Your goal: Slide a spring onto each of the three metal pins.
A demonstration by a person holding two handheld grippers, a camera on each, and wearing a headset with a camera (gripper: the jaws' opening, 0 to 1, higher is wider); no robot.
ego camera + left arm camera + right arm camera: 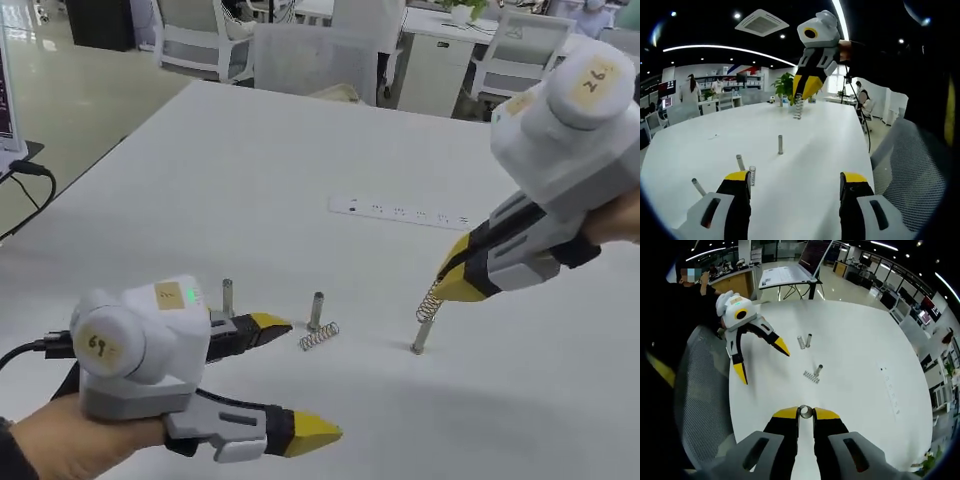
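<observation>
Three metal pins stand on the white table (250, 180): a left pin (227, 297), a middle pin (316, 310) and a right pin (422, 335). One loose spring (319, 336) lies beside the middle pin. A second loose spring (800, 342) lies by the far pin (809, 340). My right gripper (445, 285) is shut on a third spring (430, 300), which hangs just over the right pin; in the left gripper view this spring (798, 106) sits above the pin (780, 144), apart from it. My left gripper (300, 378) is open and holds nothing, near the left pin.
A white power strip (400, 213) lies across the table behind the pins. Office chairs (320, 55) and desks stand beyond the far edge. A black cable (25, 185) hangs at the left edge. A mesh chair (910, 165) is at the near side.
</observation>
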